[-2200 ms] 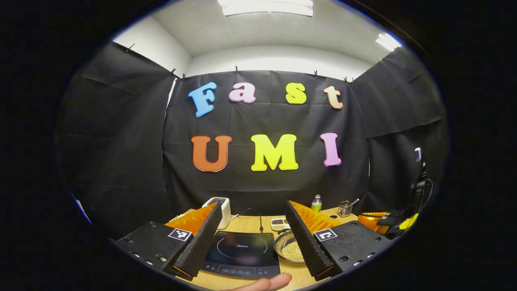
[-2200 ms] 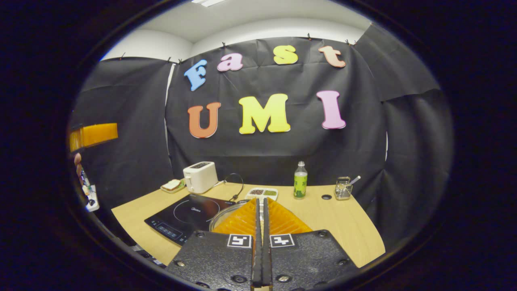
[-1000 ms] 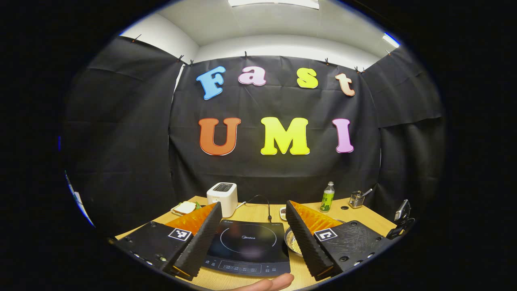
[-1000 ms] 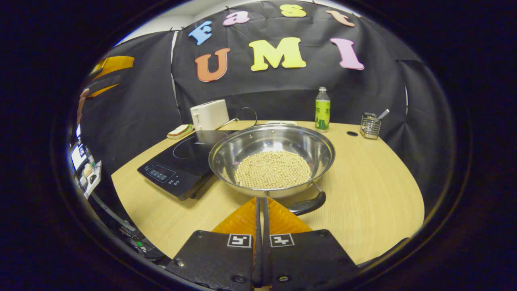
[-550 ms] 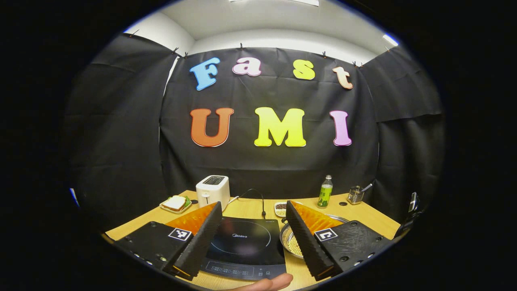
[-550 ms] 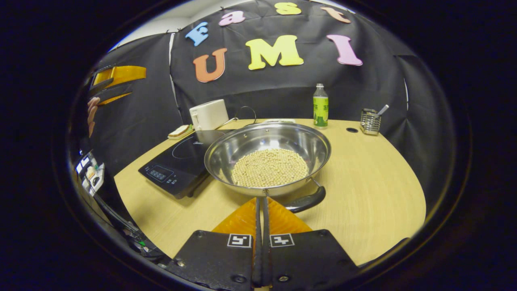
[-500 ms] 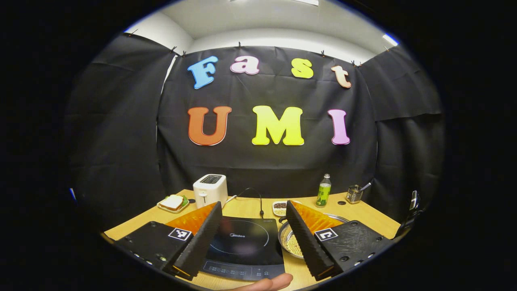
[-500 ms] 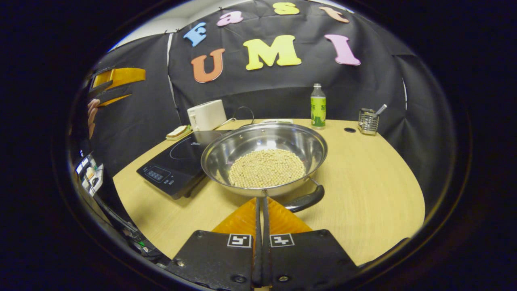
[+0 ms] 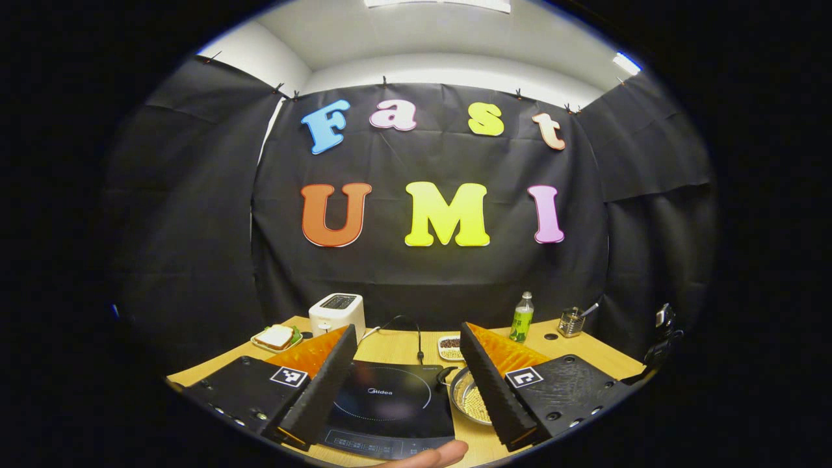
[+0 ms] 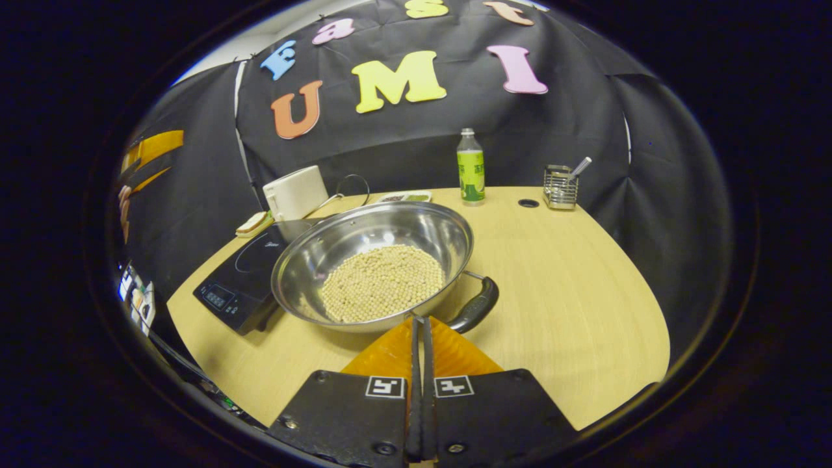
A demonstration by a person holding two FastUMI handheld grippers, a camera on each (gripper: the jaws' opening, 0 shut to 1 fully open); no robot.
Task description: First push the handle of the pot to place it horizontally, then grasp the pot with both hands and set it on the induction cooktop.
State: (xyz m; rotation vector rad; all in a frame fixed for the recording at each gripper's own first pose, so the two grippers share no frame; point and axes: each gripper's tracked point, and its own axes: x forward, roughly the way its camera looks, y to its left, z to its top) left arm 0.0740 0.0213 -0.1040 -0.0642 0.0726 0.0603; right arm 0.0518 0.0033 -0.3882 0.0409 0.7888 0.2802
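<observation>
The pot (image 10: 374,263), a wide steel pan with a bed of pale beans (image 10: 382,283) in its bottom, sat on the wooden table (image 10: 572,312), its left rim just beside the induction cooktop (image 10: 237,276) and partly hiding its near corner. Its dark handle (image 10: 476,305) stuck out toward the front right, slanted rather than level with the table's edge. The right gripper (image 10: 419,325) was pressed flat together with nothing between its fingers, the tips just at the pot's near rim, close by the handle's base; I could not tell if they touched. The left gripper (image 9: 406,383) was held higher and farther back, its fingers spread wide and empty, the cooktop showing through the gap and a slice of the pot past its right finger. Behind stood a white toaster (image 10: 296,192), a sandwich on a plate (image 9: 276,337), a green bottle (image 10: 470,169), a small dish of beans (image 9: 450,346) and a wire holder (image 10: 560,187).
</observation>
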